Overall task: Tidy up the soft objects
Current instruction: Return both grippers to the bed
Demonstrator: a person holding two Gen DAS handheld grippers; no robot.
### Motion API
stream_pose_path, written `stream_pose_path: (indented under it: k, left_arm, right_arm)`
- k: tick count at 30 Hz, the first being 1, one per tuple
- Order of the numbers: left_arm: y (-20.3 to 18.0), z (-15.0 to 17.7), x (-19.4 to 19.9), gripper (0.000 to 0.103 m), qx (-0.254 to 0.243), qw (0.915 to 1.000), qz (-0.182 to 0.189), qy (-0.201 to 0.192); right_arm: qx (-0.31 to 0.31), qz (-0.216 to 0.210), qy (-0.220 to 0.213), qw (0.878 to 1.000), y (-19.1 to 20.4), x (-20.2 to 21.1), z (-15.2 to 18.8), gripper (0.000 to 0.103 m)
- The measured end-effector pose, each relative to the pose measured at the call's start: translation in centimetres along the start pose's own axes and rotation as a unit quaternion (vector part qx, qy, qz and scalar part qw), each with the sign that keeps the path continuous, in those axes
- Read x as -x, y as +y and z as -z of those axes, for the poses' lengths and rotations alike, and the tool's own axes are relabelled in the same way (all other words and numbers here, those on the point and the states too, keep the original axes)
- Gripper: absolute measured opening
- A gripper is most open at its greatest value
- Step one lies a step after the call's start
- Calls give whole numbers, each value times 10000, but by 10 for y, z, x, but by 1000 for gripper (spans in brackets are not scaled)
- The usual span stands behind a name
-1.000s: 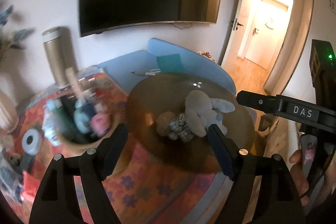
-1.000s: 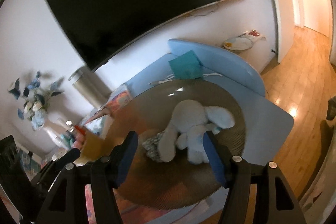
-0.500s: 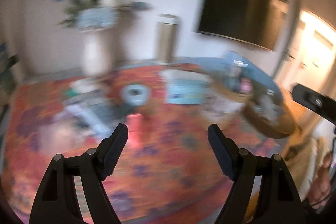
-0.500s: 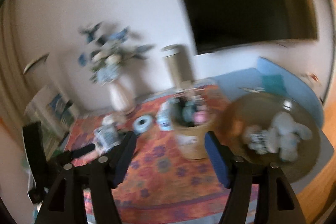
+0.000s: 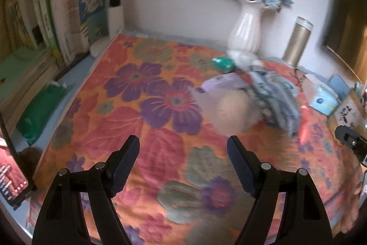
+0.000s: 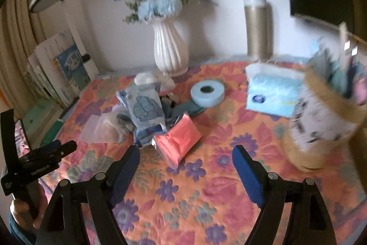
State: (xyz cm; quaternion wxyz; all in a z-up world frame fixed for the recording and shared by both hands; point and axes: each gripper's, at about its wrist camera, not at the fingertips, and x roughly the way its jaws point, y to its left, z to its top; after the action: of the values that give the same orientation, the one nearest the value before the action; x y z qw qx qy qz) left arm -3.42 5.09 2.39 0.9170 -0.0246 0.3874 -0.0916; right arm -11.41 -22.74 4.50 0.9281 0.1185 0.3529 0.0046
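Grippers first: the right gripper [image 6: 185,161], black with blue pads, has just been opening its jaws and nothing sits between them; the left gripper [image 5: 183,157] stands apart and empty too, over bare cloth. Both hang above the orange floral tablecloth [image 6: 206,199].

Nearest the right gripper, just beyond its pads: a salmon-pink soft packet [image 6: 177,138], lying flat. Touching it on the left: a blue-and-white crumpled plastic pack [image 6: 146,111], with a translucent pinkish bag [image 6: 101,128] beside that. In the left wrist view this same heap lies ahead and to the right of the left gripper.

Further back: a pale blue tape roll [image 6: 207,93], a light blue tissue pack [image 6: 273,93], and on the right a burlap-rimmed fabric basket [image 6: 321,121] already stuffed with items.

Rearmost, by the wall: a white ribbed vase [image 6: 170,49] of blue flowers, a gold cylindrical tumbler [image 6: 258,26], upright books [image 5: 68,15] at the left.

Step in hand, by judgement: approach to the next soft item. The next move likely calls for bringing the right gripper forward and down to straddle the pink packet before closing.
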Motion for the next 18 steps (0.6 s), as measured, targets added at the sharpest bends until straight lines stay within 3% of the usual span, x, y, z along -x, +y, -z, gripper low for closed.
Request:
stream_pose_path:
  k: [3, 8, 11, 18]
  left_arm:
    - [8, 5, -12, 77, 185, 9994, 181, 208]
    - [8, 6, -13, 77, 202, 9990, 331, 217]
    - [8, 7, -13, 77, 172, 9991, 308, 224]
    - [6, 8, -15, 77, 93, 9992, 299, 263]
  right_arm:
    - [-61, -60, 91, 9999, -4, -19, 4, 81]
    - [-239, -86, 426, 9988, -12, -41, 8, 82]
    - [-370, -175, 591, 9974, -17, -48, 9, 92]
    - [-561, -264, 737, 9954, -23, -53, 10, 92]
